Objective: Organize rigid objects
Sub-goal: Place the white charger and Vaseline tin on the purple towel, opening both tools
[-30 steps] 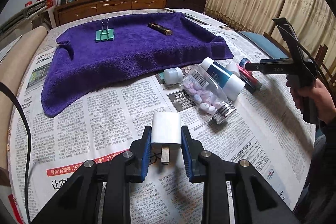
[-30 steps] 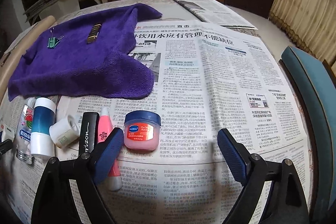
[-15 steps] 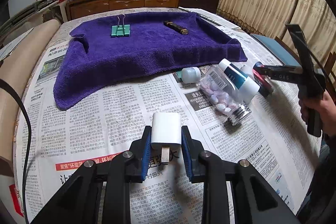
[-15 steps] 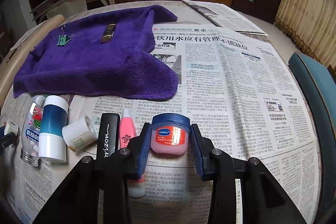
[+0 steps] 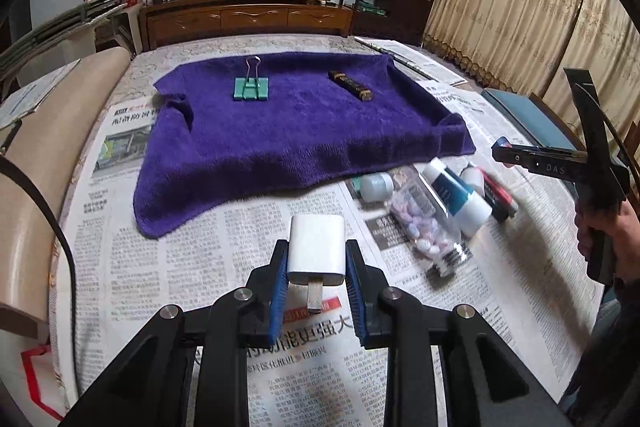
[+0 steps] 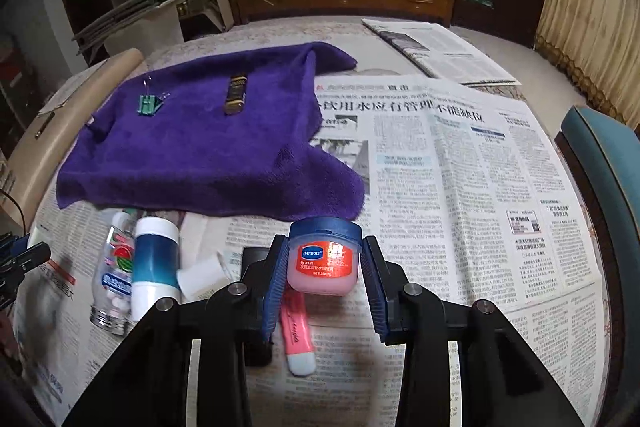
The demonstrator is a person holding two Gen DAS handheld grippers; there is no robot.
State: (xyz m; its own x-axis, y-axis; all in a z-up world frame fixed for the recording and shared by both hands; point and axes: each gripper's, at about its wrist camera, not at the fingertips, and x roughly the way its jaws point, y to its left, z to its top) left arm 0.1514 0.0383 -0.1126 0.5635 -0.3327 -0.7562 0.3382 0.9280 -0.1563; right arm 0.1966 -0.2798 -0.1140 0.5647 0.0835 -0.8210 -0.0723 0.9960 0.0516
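My left gripper (image 5: 316, 269) is shut on a white plug adapter (image 5: 317, 249), held above the newspaper with its prong pointing back at me. Beyond it a purple towel (image 5: 288, 135) carries a green binder clip (image 5: 251, 87) and a dark lighter-like bar (image 5: 350, 86). My right gripper (image 6: 323, 267) is shut on a small pink jar with a blue lid (image 6: 322, 257), lifted off the paper. The same towel (image 6: 208, 155), clip (image 6: 149, 103) and bar (image 6: 236, 94) lie ahead to the left in the right wrist view.
On the newspaper lie a clear pill bottle (image 5: 420, 223), a blue-and-white bottle (image 5: 460, 197), a small white jar (image 5: 376, 186), a pink tube (image 6: 296, 333) and a black case (image 6: 256, 259). A teal chair (image 6: 604, 155) stands at the table's right edge. A beige chair back (image 5: 36, 163) borders the left.
The right gripper closed on the pink jar and lifted it. The left gripper rose with the plug adapter and moved towards the towel.
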